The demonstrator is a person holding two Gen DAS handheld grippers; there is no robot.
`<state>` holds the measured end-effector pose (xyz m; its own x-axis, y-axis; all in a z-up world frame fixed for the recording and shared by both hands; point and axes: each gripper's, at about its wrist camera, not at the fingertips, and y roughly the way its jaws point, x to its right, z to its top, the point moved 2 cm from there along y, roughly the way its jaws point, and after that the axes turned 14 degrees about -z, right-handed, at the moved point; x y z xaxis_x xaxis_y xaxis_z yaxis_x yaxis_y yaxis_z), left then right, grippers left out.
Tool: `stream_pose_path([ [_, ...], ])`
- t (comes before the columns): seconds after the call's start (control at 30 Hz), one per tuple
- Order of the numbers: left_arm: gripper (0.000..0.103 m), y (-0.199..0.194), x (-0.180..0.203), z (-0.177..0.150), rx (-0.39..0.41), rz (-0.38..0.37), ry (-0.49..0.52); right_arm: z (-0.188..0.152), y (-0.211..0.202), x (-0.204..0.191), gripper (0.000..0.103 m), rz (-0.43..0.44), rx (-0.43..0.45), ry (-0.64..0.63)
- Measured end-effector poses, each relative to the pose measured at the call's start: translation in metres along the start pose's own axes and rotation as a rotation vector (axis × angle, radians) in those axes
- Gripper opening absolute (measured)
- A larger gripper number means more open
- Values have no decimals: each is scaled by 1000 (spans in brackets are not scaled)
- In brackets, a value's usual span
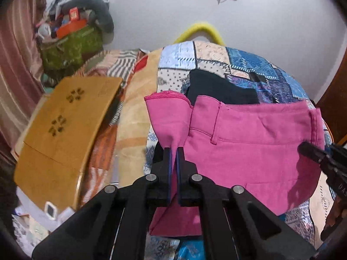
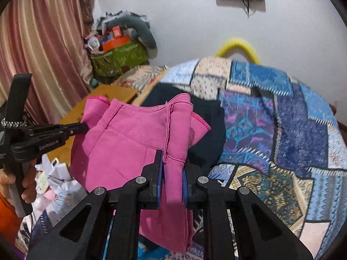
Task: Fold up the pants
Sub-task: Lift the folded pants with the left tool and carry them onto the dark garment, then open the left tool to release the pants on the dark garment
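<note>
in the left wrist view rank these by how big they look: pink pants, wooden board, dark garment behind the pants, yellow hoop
1. pink pants, though nearest the camera
2. wooden board
3. dark garment, partly hidden by the pants
4. yellow hoop, farthest back, so its true size is unsure

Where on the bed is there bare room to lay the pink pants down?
The quilt lies bare right of the dark garment, out to the bed's right edge. A smaller bare strip lies behind that garment, toward the wall. The left side is crowded: a wooden board, then papers. Both claws grip the pants.
</note>
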<state>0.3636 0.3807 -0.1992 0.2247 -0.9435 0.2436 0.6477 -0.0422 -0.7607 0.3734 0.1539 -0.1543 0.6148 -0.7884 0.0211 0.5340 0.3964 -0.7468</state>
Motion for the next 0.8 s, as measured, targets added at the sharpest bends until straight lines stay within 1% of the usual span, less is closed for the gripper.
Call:
stream_pose_path([
  [0.1,3,23,-11,-6,-35,11,-15,-5,18,3,13,-12,-41,15],
  [0.17,3,36,-18,-11,-51,37,-27,-10,28,5,13,-25,-62,22],
  [0.27,5,45,-26,-15,-66,52,-60,-17,35,6,15,-51,-76,20],
  [0.33,6,46,-29,-17,-71,60,-74,-20,36,6,22,-75,-76,8],
  [0.4,6,43,-29,-20,-67,88,-58,-23,34,5,25,-113,-72,-23],
  [0.43,6,41,-28,-20,-69,95,-47,-25,32,4,30,-123,-71,-37],
  [0.47,7,38,-26,-22,-73,99,-33,-26,31,4,33,-128,-74,-47],
  [0.5,9,33,-25,-24,-77,99,-24,-27,29,5,39,-133,-79,-54],
  [0.53,10,30,-24,-25,-77,96,-19,-29,25,5,41,-134,-84,-58],
  [0.67,14,3,-17,-26,-60,99,-10,-30,8,8,41,-134,-74,-58],
  [0.77,18,-26,-6,-26,-28,93,1,-26,-15,11,41,-109,-51,-31],
  [0.8,19,-42,1,-26,-6,94,14,-25,-25,11,41,-96,-39,-19],
])
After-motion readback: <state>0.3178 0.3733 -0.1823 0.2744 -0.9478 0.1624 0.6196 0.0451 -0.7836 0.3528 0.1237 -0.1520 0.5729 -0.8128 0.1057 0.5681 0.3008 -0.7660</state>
